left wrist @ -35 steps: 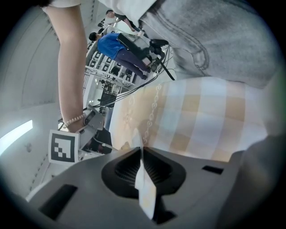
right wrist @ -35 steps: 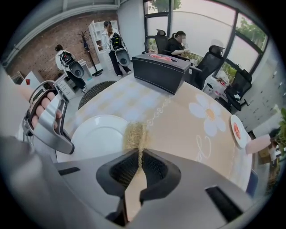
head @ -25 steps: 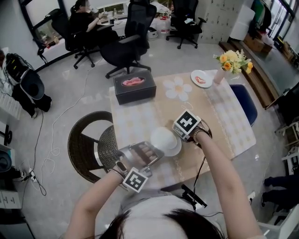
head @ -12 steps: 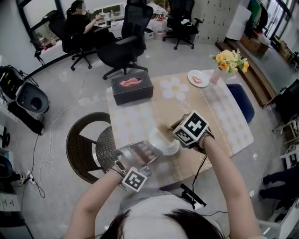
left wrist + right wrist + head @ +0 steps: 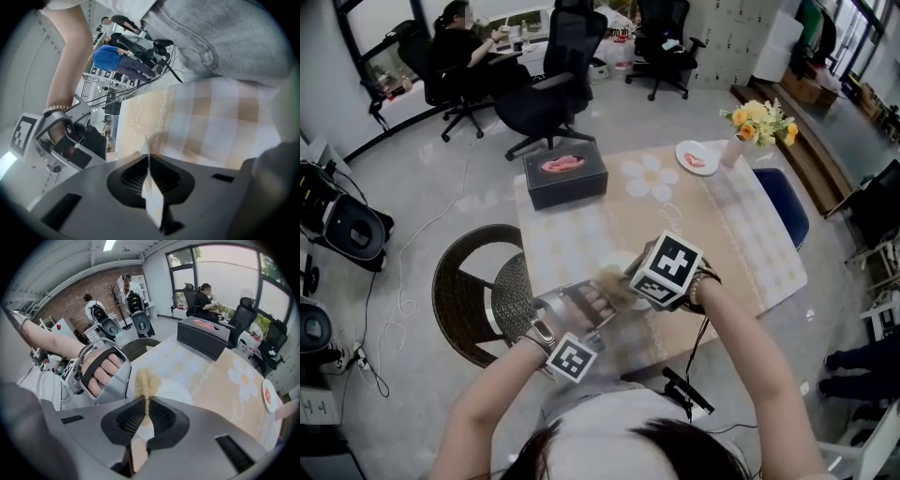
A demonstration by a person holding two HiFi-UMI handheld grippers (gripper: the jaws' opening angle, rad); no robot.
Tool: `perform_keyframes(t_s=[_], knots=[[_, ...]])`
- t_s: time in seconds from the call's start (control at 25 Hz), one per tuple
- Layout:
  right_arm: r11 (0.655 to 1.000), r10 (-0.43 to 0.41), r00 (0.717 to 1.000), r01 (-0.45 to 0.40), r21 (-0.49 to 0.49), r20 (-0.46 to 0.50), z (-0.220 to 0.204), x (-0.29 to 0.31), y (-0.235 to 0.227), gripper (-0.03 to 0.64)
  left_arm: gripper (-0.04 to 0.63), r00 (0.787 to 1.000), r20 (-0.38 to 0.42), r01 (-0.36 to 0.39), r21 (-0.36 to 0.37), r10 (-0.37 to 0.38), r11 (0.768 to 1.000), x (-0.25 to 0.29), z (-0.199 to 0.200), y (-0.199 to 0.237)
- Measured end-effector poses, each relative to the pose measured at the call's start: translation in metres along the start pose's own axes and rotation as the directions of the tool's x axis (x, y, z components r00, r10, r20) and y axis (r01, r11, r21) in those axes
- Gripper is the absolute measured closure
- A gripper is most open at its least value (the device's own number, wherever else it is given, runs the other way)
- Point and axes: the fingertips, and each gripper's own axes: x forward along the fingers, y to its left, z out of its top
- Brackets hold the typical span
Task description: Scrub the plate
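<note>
The round white plate (image 5: 176,391) is clamped by its rim, edge-on, between the jaws of the left gripper (image 5: 149,165), at the near edge of the beige checked table (image 5: 741,234). A tan fibrous scrubber (image 5: 147,379) is pinched in the closed jaws of the right gripper (image 5: 146,405). It is set against the plate's face, which lies directly ahead of those jaws, just beside the left gripper's hold.

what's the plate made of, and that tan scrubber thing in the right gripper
The plate looks like glazed white ceramic: smooth, evenly white, thin rim; melamine is possible. The scrubber looks like a fibrous pad, loofah or plastic mesh: tan, frizzy, loose strands at its edge.
</note>
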Motion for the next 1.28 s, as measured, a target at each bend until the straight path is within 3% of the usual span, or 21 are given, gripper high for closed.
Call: perform_keyframes(t_s=[0.52,0.84,1.08,1.28], knots=[[0.999,-0.028,0.999,0.028,0.025,0.022,0.009,0.018,-0.017,0.588,0.577,1.000,-0.003,0.011,0.012,-0.011,1.000,0.000,0.000,-0.003],[0.995,-0.042,0.998,0.037,0.097,0.046,0.016,0.028,-0.036,0.588,0.575,1.000,0.000,0.016,0.002,-0.016,1.000,0.001,0.001,-0.004],[0.978,-0.157,0.987,0.151,0.144,0.030,0.004,0.029,-0.069,0.588,0.575,1.000,0.002,0.022,-0.001,-0.022,1.000,0.002,0.001,-0.007],[0.964,-0.178,0.982,0.162,0.212,0.059,-0.004,0.029,-0.085,0.588,0.575,1.000,0.009,0.025,-0.010,-0.025,1.000,0.002,0.003,-0.008]])
